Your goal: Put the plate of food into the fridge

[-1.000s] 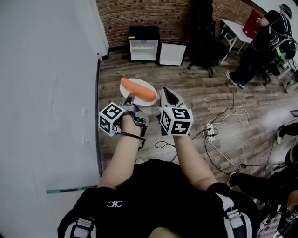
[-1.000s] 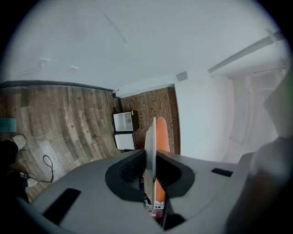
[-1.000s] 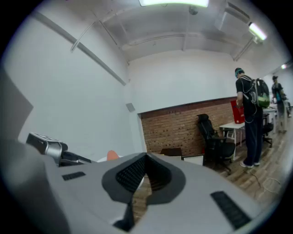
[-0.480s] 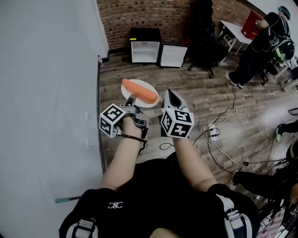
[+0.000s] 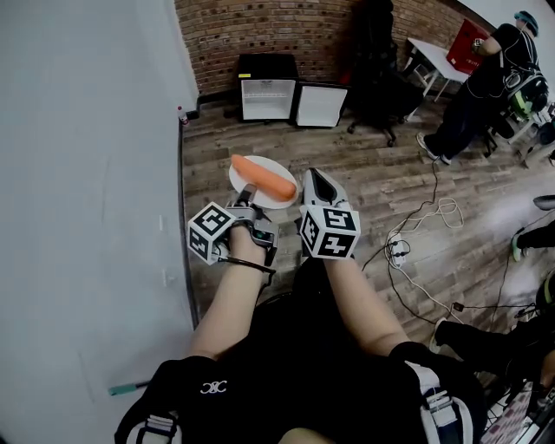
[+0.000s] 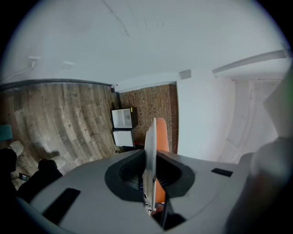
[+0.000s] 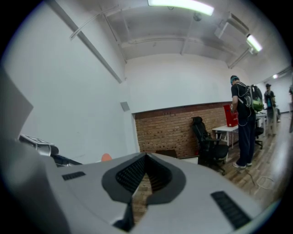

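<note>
And there's the plate, up in the air over the wooden floor, with a long orange piece of food lying across it from upper left to lower right. We see the left hand-held gripper grasping that plate by its near rim. In the left gripper view the white plate stands edge-on right between the two jaws, which are clenched on it, and the orange food shows just past the edge. Just beside it to the right, the right hand-held gripper points forward with its jaws together and nothing between them, close to the plate's right edge, though we cannot tell whether it touches. Further out, straight ahead and well apart from the plate, the small black fridge stands on the floor against the brick wall. Its white inside is showing, and its door is swung open to the right. A plain white wall runs along our left. To the right of the fridge we spot a black office chair, then a white desk with a person bent over it. Cables and a power strip lie on the floor at our right.
</note>
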{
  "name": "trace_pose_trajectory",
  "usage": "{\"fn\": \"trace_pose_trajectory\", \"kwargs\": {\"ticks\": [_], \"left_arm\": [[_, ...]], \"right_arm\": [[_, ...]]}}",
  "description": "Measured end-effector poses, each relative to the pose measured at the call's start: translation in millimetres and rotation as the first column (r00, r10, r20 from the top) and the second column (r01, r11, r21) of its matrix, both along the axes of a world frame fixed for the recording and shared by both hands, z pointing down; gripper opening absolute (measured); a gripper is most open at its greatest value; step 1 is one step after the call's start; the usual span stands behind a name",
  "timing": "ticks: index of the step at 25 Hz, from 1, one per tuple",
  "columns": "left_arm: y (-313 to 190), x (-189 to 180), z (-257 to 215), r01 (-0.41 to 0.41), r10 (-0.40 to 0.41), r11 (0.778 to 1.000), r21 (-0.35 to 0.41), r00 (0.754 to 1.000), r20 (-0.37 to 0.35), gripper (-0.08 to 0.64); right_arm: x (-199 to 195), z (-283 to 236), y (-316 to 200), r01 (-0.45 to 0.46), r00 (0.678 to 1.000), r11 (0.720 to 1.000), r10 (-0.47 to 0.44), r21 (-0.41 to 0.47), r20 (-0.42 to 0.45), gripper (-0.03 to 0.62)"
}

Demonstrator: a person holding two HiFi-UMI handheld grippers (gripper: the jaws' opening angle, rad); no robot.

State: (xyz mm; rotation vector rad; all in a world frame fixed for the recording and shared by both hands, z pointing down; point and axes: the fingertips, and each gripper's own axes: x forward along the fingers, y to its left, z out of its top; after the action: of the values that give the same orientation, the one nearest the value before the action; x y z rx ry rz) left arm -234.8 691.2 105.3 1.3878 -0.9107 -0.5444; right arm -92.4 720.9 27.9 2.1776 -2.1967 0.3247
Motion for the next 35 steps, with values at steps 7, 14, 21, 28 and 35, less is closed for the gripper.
{"fn": "trace_pose_trajectory", "kwargs": {"ticks": [7,14,21,28,35], "left_arm": [[-97.8,-16.9,34.8,0.019,-0.019,1.0,-0.023,0.999,0.03,0.041],[-217.1,43.8,19.7,0.034,-0.035,0.999,0.007,0.999,0.03,0.041],[-310.6,91.7,18.1,0.068,-0.068,0.998,-0.009,0.997,0.029,0.041],[-380.7,125.8,39.3,0.076,-0.075,0.995,-0.072,0.997,0.015,0.043],[-441.1,166.3,36.8,0.102,-0.102,0.993,-0.063,0.995,0.011,0.043]], "right_arm": [[-7.9,28.5,-104.7,0.009,1.0,1.0,-0.009,0.014,0.022,0.014],[53.5,11.8,-230.1,0.055,0.997,0.997,-0.058,0.055,0.052,0.014],[101.3,12.7,-333.8,0.098,0.992,0.995,-0.099,0.017,0.08,0.014],[133.0,33.8,-405.4,0.115,0.991,0.993,-0.112,-0.027,0.078,0.014],[179.4,34.5,-470.1,0.129,0.988,0.991,-0.125,-0.035,0.095,0.014]]}}
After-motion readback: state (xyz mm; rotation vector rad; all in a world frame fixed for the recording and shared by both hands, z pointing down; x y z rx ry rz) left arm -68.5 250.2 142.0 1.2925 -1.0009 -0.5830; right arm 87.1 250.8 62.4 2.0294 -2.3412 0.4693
